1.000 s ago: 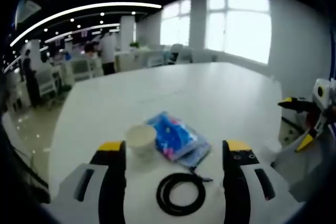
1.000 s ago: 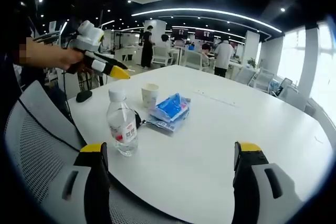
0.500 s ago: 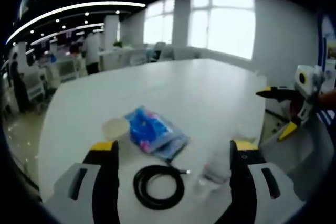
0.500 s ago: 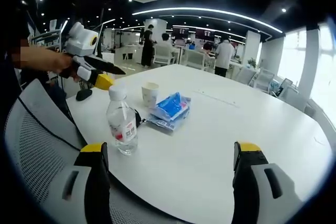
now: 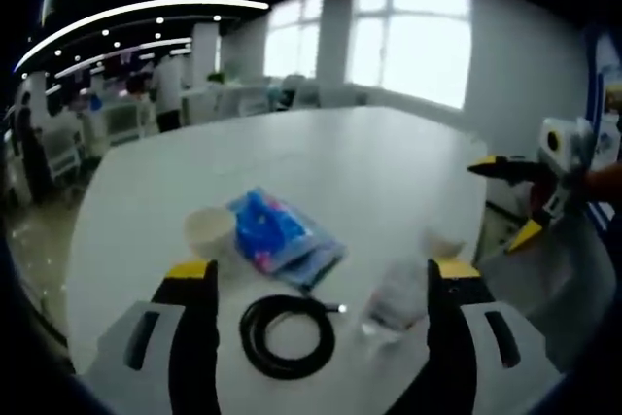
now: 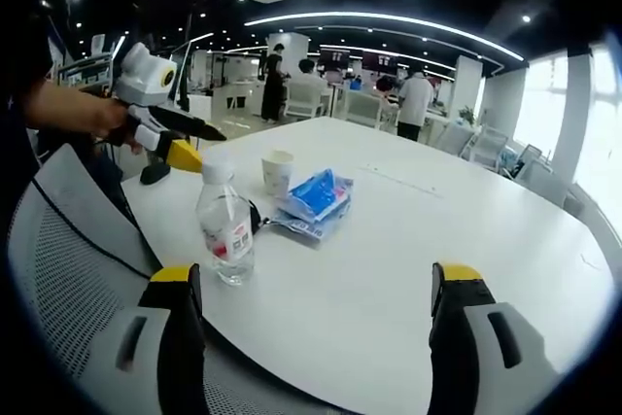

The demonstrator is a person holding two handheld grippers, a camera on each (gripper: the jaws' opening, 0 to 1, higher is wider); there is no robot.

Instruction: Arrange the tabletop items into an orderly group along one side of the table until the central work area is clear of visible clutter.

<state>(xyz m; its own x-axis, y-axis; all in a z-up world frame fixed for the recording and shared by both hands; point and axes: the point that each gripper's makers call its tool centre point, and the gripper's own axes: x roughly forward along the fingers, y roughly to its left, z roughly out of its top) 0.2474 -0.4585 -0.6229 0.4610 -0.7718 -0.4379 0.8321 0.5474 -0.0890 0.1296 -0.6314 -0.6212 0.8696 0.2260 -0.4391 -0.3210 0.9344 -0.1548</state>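
Large white worktop (image 6: pixel 466 240) in an open-plan office, lit by curved ceiling light strips (image 6: pixel 389 26) and bright windows (image 5: pixel 413 36); desks, chairs and standing people in the background. Clustered near one edge of the worktop: a clear plastic water bottle (image 6: pixel 225 225) standing upright closest to the edge, a paper cup (image 6: pixel 278 174) farther in, a blue-and-white packet (image 6: pixel 316 199) lying flat just beside the cup, and a black coiled cable (image 5: pixel 288 335) between bottle and packet, seen plainly in the left gripper view. Rest of the worktop bare and glossy, stretching toward the far rounded edge. White mesh chair back (image 6: pixel 68 269) drawn up at the near edge in the right gripper view.

Left gripper (image 5: pixel 316 284) held above the cluster, jaws wide apart and holding nothing; seen from the right gripper view (image 6: pixel 190 138) raised in a hand over the worktop's corner, past the bottle. Right gripper (image 6: pixel 316 284) likewise spread wide and unloaded, off the near edge; visible at the side of the left gripper view (image 5: pixel 510 201), jaws parted.
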